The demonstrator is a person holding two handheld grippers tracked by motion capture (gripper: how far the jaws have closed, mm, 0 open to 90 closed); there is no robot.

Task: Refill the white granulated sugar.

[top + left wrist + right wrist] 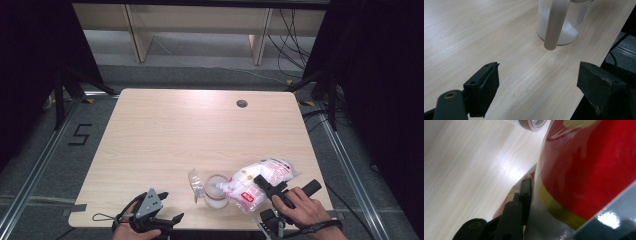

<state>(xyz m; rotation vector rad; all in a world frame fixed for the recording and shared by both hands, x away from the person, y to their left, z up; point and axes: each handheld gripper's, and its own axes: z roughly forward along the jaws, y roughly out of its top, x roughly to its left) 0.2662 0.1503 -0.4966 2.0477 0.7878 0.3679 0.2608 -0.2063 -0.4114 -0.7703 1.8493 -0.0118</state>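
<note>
A clear glass jar (216, 192) with white powder in its bottom stands near the table's front edge, its hinged lid (195, 184) flipped open to the left. A white and pink bag (262, 177) lies tilted with its low corner over the jar's mouth. My right gripper (267, 189) is shut on the bag from the near side. In the right gripper view its jaws (541, 202) press the red and yellow bag (586, 170), with the jar's rim (534, 123) beyond. My left gripper (171, 206) stands open left of the jar; in its own view the left gripper (539, 85) holds nothing, short of the jar (570, 32).
The wooden table (190, 130) has a round cable hole (242, 103) at the back right. Its front edge (589, 60) runs just right of the jar in the left gripper view. Black stands and cables flank the table.
</note>
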